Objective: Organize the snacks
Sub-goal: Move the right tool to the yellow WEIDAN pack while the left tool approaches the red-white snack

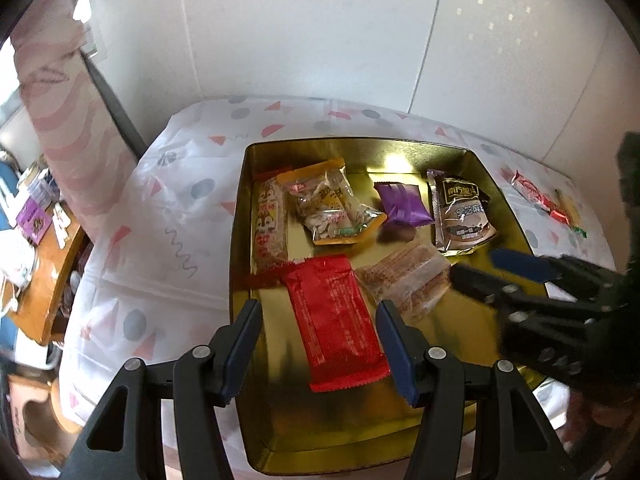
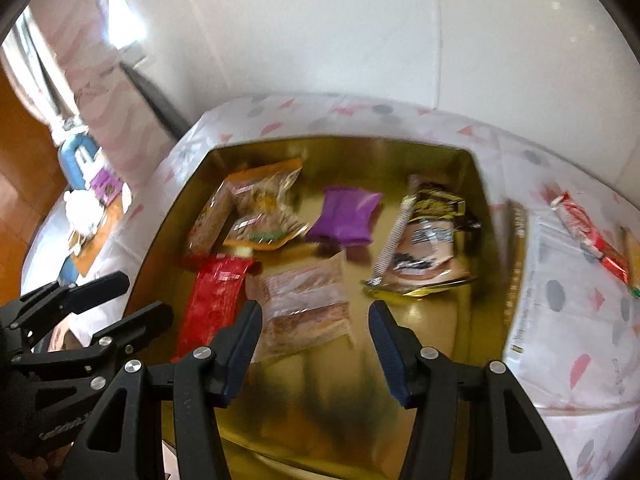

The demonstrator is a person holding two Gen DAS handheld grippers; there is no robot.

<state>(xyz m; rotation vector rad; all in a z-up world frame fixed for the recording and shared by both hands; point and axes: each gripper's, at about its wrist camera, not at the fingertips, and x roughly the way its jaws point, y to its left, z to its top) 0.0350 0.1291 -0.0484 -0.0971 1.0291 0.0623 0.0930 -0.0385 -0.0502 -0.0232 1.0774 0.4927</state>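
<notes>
A gold tin (image 1: 400, 436) (image 2: 516, 240) stands on the patterned cloth and holds several snacks. A red packet (image 1: 332, 320) (image 2: 212, 304) lies flat in it, below and between the fingers of my left gripper (image 1: 319, 310), which is open and holds nothing. A clear biscuit packet (image 1: 404, 280) (image 2: 304, 304) lies beside it, under my right gripper (image 2: 315, 308), also open and empty. Further back lie a peanut bag (image 1: 332, 208), a purple packet (image 1: 402, 204) (image 2: 348, 216), a brown sachet (image 1: 464, 216) (image 2: 424, 248) and a long bar (image 1: 270, 224). Each gripper shows in the other's view: right gripper (image 1: 480, 270), left gripper (image 2: 140, 296).
A red and white bar (image 1: 536, 196) (image 2: 588, 236) and a yellow packet (image 1: 568, 204) lie on the cloth right of the tin. A white wall rises behind the table. A pink curtain (image 1: 68, 112) and a cluttered wooden desk (image 1: 44, 280) are at the left.
</notes>
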